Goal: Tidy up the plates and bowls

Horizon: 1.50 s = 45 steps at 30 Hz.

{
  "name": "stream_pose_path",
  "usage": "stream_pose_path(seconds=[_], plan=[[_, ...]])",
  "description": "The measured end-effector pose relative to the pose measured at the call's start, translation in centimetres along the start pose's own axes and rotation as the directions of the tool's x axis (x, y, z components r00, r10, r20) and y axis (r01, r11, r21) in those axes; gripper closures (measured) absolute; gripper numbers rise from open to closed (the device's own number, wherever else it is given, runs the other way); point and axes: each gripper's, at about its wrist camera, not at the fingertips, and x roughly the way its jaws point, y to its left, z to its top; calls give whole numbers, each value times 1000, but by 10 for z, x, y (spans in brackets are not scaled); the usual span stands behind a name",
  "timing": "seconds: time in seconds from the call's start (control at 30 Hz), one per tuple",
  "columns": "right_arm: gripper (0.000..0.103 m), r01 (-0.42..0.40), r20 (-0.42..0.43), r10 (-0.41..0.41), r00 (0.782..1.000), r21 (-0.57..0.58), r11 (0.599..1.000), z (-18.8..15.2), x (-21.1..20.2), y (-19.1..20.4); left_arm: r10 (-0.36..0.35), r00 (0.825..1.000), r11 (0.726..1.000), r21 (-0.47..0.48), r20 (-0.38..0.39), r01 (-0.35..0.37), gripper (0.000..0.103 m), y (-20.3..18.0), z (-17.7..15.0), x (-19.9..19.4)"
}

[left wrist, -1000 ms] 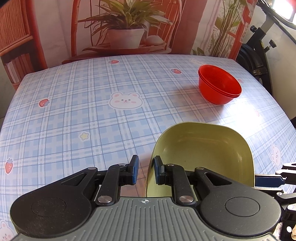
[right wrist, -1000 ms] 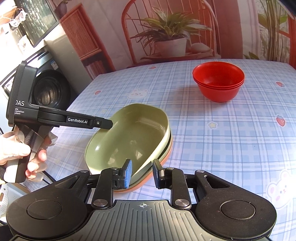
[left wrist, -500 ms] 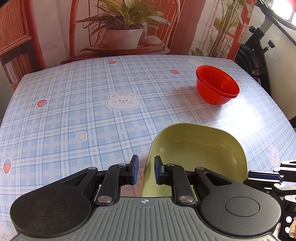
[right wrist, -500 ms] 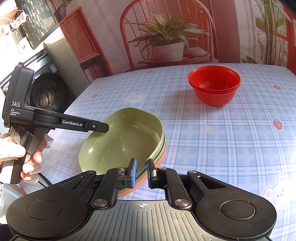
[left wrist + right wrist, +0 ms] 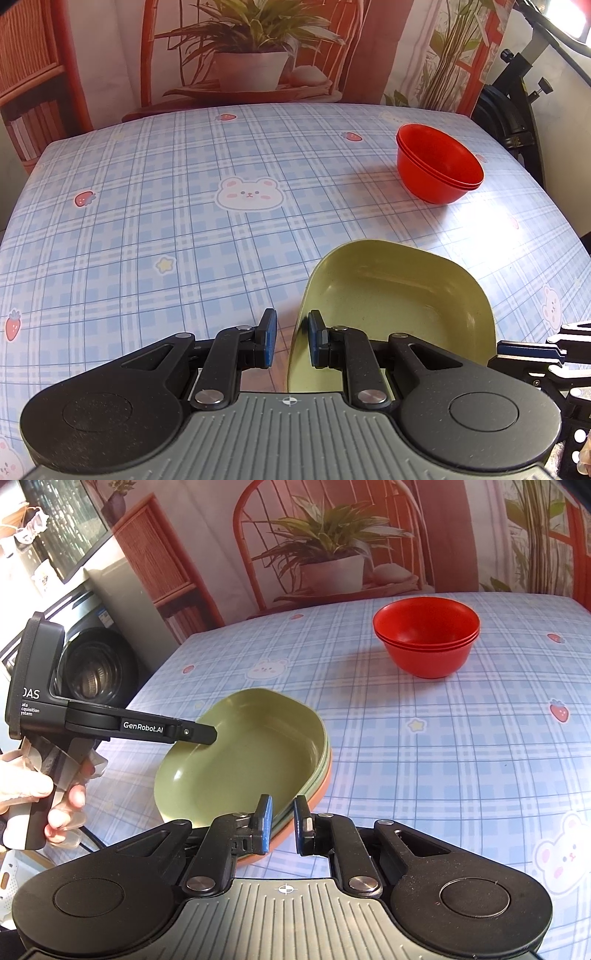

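A stack of oval plates, green ones [image 5: 251, 753] on an orange one [image 5: 321, 788], lies near the table's front edge; the top green plate also shows in the left wrist view [image 5: 399, 306]. My left gripper [image 5: 290, 341] straddles its left rim with the jaws slightly apart, one pad inside and one outside. My right gripper [image 5: 282, 829] straddles the stack's near rim in the same way, with a visible gap. Stacked red bowls [image 5: 426, 642] stand farther back on the right, also seen in the left wrist view [image 5: 439, 168].
The table has a blue plaid cloth [image 5: 166, 221] with bears and strawberries. A backdrop with a printed potted plant [image 5: 255, 62] hangs behind the far edge. An exercise bike [image 5: 517, 110] stands at the right, a washing machine [image 5: 96, 668] at the left.
The plate stack has slid toward the front edge and both grippers have drawn back with it. My right jaws narrowed half a second ago and have since opened a little.
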Motion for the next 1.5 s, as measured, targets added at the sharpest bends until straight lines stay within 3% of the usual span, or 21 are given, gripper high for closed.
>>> stream_pose_path(seconds=[0.27,0.43,0.6,0.83,1.1,1.5], plan=[[92,-3,10,3,1000,19,1000,1,-2,0,4,1000,1000,11,19,-4,84,-3,0,-3],[92,20,100,-25,995,47,999,14,-18,-8,-29,996,1000,11,87,28,84,-11,11,-20],[90,107,208,-119,971,68,992,33,-36,-28,-61,983,998,9,175,60,84,-25,29,-39],[86,204,274,-221,936,91,975,57,-48,-65,-93,960,994,-37,263,107,84,-46,53,-41],[85,244,285,-263,922,102,965,74,-36,-100,-124,961,989,-46,246,139,72,-77,79,-13],[83,183,255,-229,940,189,965,96,13,-147,-153,977,983,-78,148,166,72,-95,118,60]])
